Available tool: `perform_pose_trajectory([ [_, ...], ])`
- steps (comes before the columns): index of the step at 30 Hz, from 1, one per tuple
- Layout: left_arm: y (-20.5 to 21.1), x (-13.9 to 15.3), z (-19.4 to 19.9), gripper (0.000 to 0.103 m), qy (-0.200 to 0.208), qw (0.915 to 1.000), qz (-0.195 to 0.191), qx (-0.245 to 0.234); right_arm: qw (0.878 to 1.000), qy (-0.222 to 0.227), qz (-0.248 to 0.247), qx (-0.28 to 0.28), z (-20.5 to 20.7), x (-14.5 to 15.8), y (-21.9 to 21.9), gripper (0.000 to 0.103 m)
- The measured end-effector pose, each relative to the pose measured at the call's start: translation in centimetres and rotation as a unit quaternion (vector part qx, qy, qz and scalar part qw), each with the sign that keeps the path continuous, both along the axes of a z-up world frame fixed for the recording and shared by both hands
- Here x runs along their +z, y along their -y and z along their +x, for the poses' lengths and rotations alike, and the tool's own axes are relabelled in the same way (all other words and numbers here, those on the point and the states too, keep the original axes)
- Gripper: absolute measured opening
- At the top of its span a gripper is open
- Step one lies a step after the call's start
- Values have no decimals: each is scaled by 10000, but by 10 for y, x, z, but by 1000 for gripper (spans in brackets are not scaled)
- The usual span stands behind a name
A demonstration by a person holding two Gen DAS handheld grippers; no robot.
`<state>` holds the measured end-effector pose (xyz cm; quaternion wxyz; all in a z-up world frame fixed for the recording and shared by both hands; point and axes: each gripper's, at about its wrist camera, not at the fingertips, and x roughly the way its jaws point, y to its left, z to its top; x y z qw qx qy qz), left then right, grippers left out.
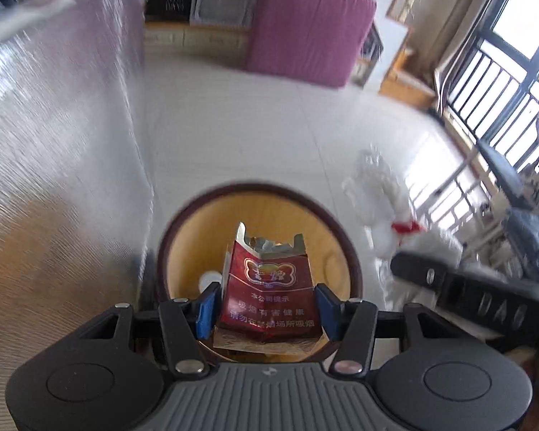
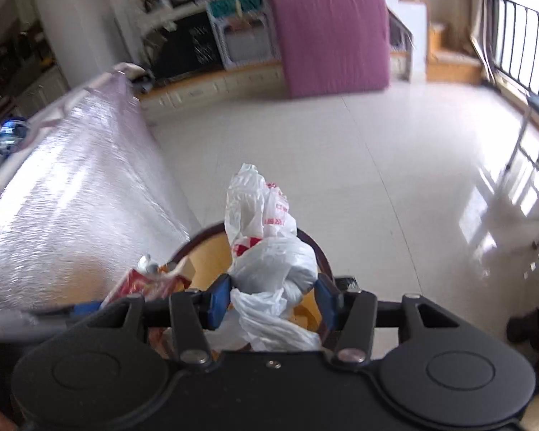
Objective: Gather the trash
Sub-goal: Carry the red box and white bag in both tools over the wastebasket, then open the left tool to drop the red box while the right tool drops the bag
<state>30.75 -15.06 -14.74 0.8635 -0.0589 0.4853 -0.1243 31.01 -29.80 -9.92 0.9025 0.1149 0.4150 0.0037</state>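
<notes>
My left gripper [image 1: 266, 309] is shut on a torn red cigarette pack [image 1: 267, 287], its blue pads pressing both sides. The pack hangs over the mouth of a round bin [image 1: 354, 269] with a dark rim and yellow inside. A small white thing lies at the bin's bottom. My right gripper [image 2: 275, 300] is shut on a knotted white plastic bag [image 2: 269, 251] with red print, held above the same bin [image 2: 203, 255]. The bag [image 1: 381, 201] and the right gripper's black arm show at the right of the left wrist view. In the right wrist view the red pack [image 2: 143, 282] appears at lower left.
A sofa side wrapped in shiny textured film [image 1: 61, 165] rises just left of the bin. Pale tiled floor [image 2: 377, 165] stretches ahead. A purple mattress [image 2: 332, 36] leans against shelving at the far wall. Windows with black railings [image 1: 492, 82] line the right side.
</notes>
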Motion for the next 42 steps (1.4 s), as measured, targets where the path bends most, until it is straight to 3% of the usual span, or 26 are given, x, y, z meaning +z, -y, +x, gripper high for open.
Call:
perform_pose_trajectory([
  [12, 12, -90, 33, 56, -891, 9947, 167, -485, 9939, -1041, 126, 348, 69, -65, 0, 51],
  [18, 14, -106, 51, 56, -1036, 9920, 142, -701, 9879, -1463, -28, 505, 96, -98, -11, 51],
  [27, 23, -131, 71, 56, -1157, 9894, 48, -873, 9821, -1772, -154, 622, 129, -122, -30, 52],
  [37, 33, -150, 77, 57, -1192, 9881, 183, -954, 9810, -1899, 153, 364, 136, -153, -12, 52],
  [40, 32, -149, 76, 59, -1196, 9885, 157, -912, 9817, -1853, 282, 340, 133, -155, -6, 60],
  [42, 32, -147, 73, 64, -1210, 9881, 149, -942, 9836, -1750, 271, 328, 130, -152, -5, 77],
])
